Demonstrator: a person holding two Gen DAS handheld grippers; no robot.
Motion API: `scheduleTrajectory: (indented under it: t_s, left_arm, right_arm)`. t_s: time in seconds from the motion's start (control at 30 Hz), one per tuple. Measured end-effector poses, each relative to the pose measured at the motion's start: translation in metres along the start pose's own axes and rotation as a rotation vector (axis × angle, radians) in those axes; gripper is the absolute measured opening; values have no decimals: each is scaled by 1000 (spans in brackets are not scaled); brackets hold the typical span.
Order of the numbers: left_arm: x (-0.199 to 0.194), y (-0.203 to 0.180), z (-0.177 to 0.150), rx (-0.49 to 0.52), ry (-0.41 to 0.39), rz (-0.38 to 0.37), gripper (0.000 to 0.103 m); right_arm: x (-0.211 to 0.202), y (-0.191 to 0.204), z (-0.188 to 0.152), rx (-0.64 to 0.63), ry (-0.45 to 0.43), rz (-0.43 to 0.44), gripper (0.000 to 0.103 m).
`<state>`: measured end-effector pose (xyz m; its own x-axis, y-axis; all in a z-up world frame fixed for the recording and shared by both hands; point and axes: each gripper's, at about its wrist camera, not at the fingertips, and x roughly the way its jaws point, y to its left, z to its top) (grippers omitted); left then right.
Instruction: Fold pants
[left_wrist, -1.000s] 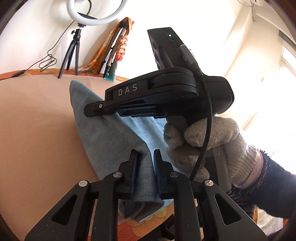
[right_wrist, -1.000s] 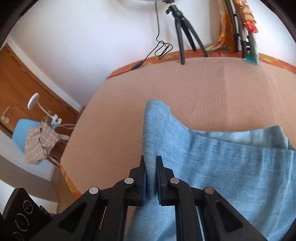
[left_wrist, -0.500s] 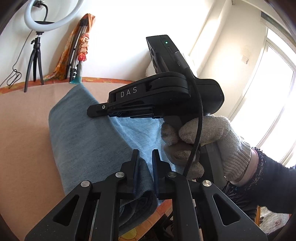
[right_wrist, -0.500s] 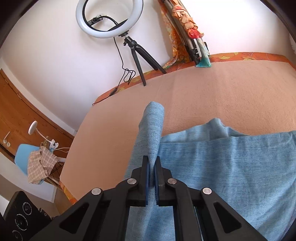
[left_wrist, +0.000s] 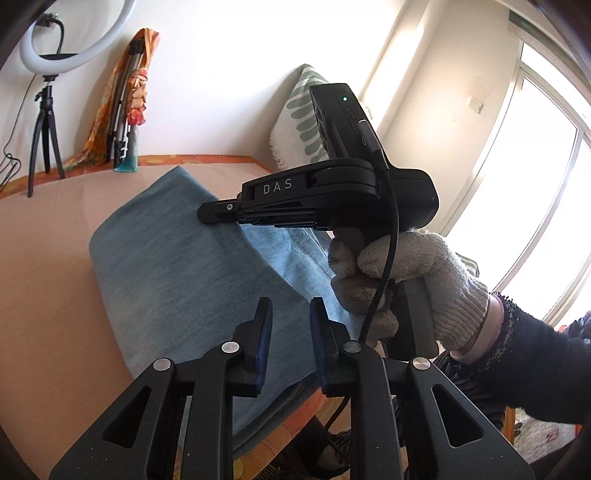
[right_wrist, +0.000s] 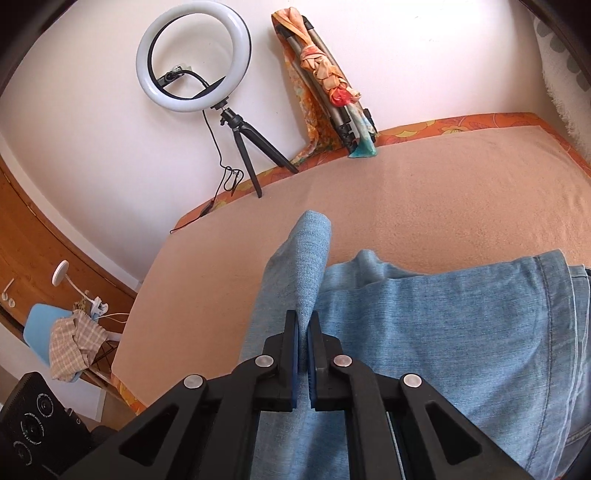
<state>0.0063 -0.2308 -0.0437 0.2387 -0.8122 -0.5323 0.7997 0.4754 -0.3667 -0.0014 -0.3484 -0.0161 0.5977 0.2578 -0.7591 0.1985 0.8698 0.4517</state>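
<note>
The light blue denim pants (left_wrist: 177, 266) lie folded over on a peach blanket (left_wrist: 44, 277), one edge reaching the near rim. My left gripper (left_wrist: 290, 325) hovers over that near edge; its jaws are opening, and the cloth lies loose beneath the gap without being pressed. In the right wrist view my right gripper (right_wrist: 303, 332) is shut on a raised fold of the pants (right_wrist: 424, 332), which stands up as a ridge ahead of the pads. From the left wrist view the right gripper (left_wrist: 208, 217) shows side-on above the pants, held by a gloved hand (left_wrist: 406, 273).
A ring light on a small tripod (right_wrist: 194, 61) and a folded stand wrapped in an orange scarf (right_wrist: 325, 92) stand at the blanket's far edge by the wall. A green-patterned cushion (left_wrist: 299, 122) leans at the back right. A chair with checked cloth (right_wrist: 70, 339) is off to the left.
Both grippers carried the pants sideways, laying the fold flatter. The left jaws, earlier pinching the cloth edge, now stand wider apart. The right jaws stay pinched on their fold.
</note>
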Motion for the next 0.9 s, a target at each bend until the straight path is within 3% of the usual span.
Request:
scheduleTrajectory:
  t_s: [0.17, 0.37, 0.9]
  left_arm:
    - [-4, 0, -8, 121, 24, 115, 22]
    - [5, 29, -20, 83, 61, 174, 22]
    - [31, 24, -21, 97, 108, 116, 22]
  right_arm:
    - [-14, -31, -2, 56, -20, -27, 1]
    - [-23, -55, -9, 90, -25, -59, 1]
    - [-86, -128, -11, 213, -157, -153, 0]
